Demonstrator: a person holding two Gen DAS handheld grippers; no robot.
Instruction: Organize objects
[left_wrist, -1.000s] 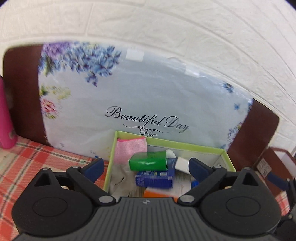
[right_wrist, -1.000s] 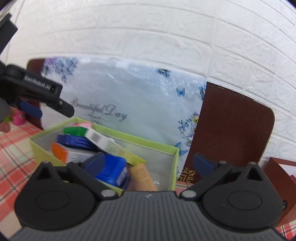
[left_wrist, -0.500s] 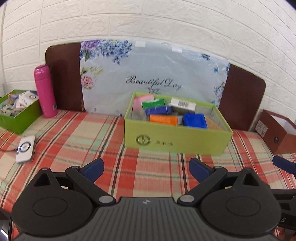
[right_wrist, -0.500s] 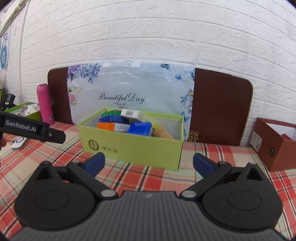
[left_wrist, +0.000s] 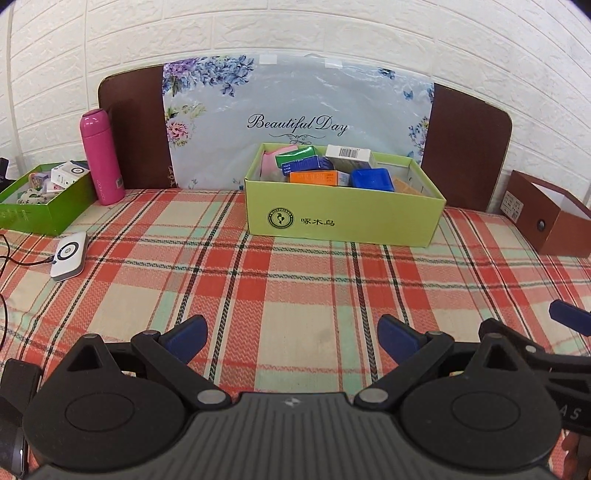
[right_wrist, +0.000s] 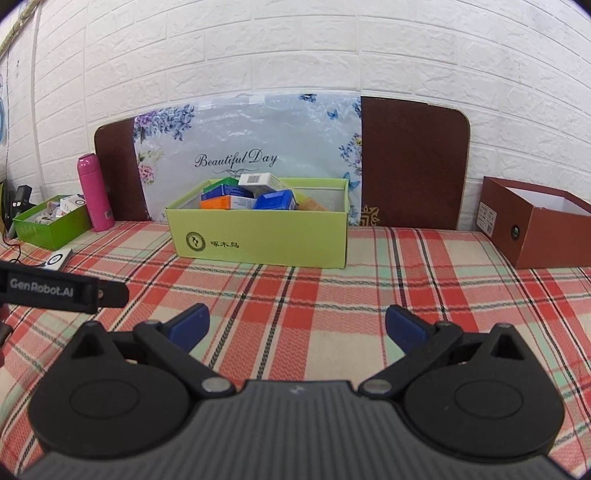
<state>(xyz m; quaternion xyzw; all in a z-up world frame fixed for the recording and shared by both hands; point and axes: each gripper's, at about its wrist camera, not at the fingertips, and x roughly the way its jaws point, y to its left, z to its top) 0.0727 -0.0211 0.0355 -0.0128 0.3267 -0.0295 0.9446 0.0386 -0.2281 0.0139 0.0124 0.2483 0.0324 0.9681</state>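
A light green box (left_wrist: 343, 218) (right_wrist: 258, 236) stands at the back of the plaid tablecloth, against the flowered panel. Several small cartons lie inside it: a blue one (left_wrist: 371, 179), an orange one (left_wrist: 317, 177), a green one (left_wrist: 295, 155) and a white barcoded one (left_wrist: 349, 153). My left gripper (left_wrist: 291, 338) hovers open over the cloth, well in front of the box, with nothing between its fingers. My right gripper (right_wrist: 295, 326) is likewise open and empty, back from the box. The left gripper's side bar (right_wrist: 55, 288) shows at the left edge of the right wrist view.
A pink bottle (left_wrist: 101, 158) and a darker green box (left_wrist: 40, 199) of small items stand at the back left. A white device with a cable (left_wrist: 70, 254) lies on the cloth. A brown open box (right_wrist: 532, 221) sits at the far right.
Both grippers have pulled back from over the light green box to the near part of the table. The box's contents look unchanged and both grippers stay open and empty.
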